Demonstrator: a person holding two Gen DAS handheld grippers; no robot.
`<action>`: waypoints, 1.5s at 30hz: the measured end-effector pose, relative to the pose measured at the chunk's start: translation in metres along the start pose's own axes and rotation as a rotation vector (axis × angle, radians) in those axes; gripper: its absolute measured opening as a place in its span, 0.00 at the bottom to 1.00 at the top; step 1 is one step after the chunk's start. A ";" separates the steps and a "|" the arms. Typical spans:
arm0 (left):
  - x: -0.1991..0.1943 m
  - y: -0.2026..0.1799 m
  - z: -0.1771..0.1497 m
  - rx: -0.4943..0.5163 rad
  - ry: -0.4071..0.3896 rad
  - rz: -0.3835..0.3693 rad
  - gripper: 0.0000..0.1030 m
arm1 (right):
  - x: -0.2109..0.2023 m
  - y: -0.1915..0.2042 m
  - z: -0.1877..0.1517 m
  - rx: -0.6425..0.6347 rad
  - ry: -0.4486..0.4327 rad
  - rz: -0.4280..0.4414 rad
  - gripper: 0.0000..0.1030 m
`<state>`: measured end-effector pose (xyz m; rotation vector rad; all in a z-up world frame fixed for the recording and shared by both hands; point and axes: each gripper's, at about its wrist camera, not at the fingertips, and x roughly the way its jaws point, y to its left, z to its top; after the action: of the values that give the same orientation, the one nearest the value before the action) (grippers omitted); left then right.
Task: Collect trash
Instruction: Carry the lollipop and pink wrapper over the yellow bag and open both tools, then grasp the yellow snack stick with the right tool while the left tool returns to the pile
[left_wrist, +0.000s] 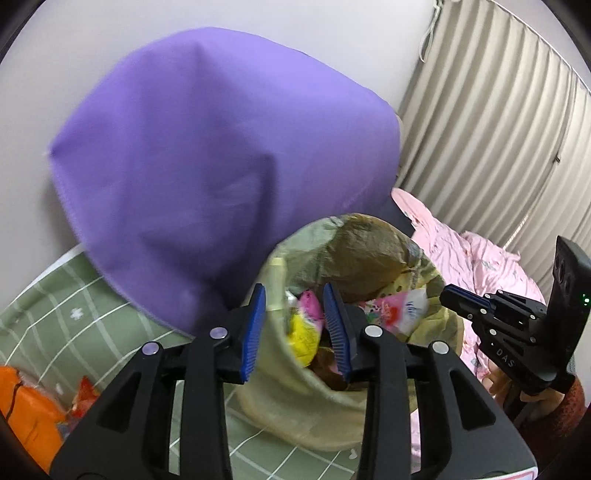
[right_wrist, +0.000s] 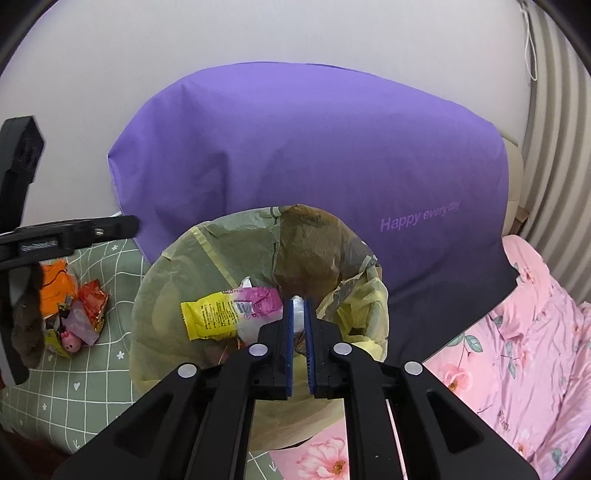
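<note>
A yellowish translucent trash bag (right_wrist: 258, 251) stands open on the bed and also shows in the left wrist view (left_wrist: 369, 251). A yellow and pink wrapper (right_wrist: 229, 312) lies inside it. My right gripper (right_wrist: 298, 306) is over the bag's mouth, shut on a white wrapper (right_wrist: 297, 302). My left gripper (left_wrist: 295, 317) is open, its jaws astride the bag's near rim, with wrappers (left_wrist: 306, 332) visible between them. Loose trash (right_wrist: 77, 314) lies on the green bedding left of the bag: orange, red and pink wrappers.
A large purple pillow (right_wrist: 314, 158) leans on the wall behind the bag. A green grid-pattern quilt (right_wrist: 92, 387) lies at left, a pink floral quilt (right_wrist: 517, 350) at right. Curtains (left_wrist: 498, 129) hang at far right.
</note>
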<state>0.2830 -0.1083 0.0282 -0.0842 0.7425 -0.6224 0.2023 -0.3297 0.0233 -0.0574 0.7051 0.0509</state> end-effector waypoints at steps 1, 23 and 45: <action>-0.002 0.003 0.001 -0.006 -0.004 0.007 0.32 | 0.000 0.001 0.000 0.002 -0.002 0.001 0.20; -0.162 0.192 -0.113 -0.352 -0.132 0.442 0.41 | 0.020 0.153 0.011 -0.152 -0.018 0.330 0.41; -0.252 0.246 -0.212 -0.573 -0.141 0.642 0.41 | 0.057 0.373 -0.044 -0.689 0.152 0.754 0.41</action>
<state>0.1246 0.2635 -0.0461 -0.3957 0.7405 0.2179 0.1930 0.0410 -0.0604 -0.4570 0.8028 1.0213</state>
